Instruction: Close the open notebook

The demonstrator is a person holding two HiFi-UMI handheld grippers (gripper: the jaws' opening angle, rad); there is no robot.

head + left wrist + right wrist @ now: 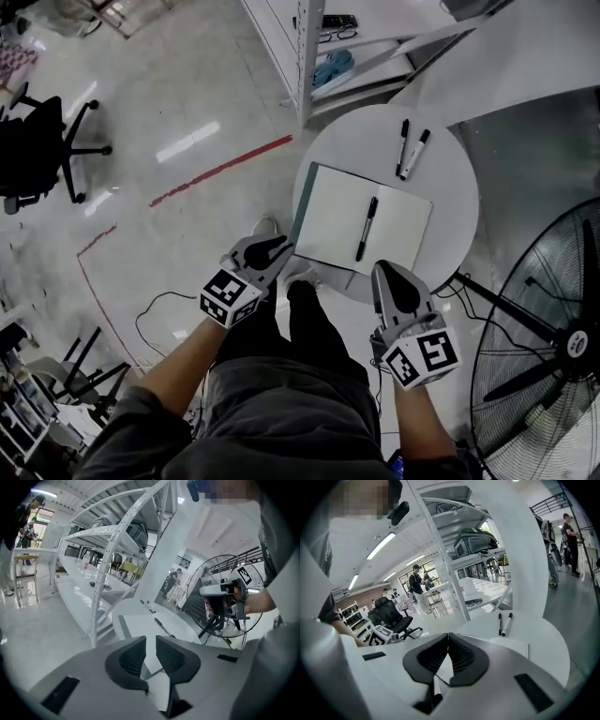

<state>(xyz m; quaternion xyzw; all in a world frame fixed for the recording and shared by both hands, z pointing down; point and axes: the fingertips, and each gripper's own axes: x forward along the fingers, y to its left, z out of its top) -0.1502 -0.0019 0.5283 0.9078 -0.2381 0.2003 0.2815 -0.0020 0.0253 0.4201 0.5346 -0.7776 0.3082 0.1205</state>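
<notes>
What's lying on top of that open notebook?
One black pen, lying near the middle fold of the notebook. The pages look blank otherwise; the strip under the pen is covered.

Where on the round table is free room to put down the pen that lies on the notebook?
Bare table lies right of the notebook, nearer than the two markers, and along the far rim left of them. The near left side is crowded: the notebook reaches the rim.
</notes>
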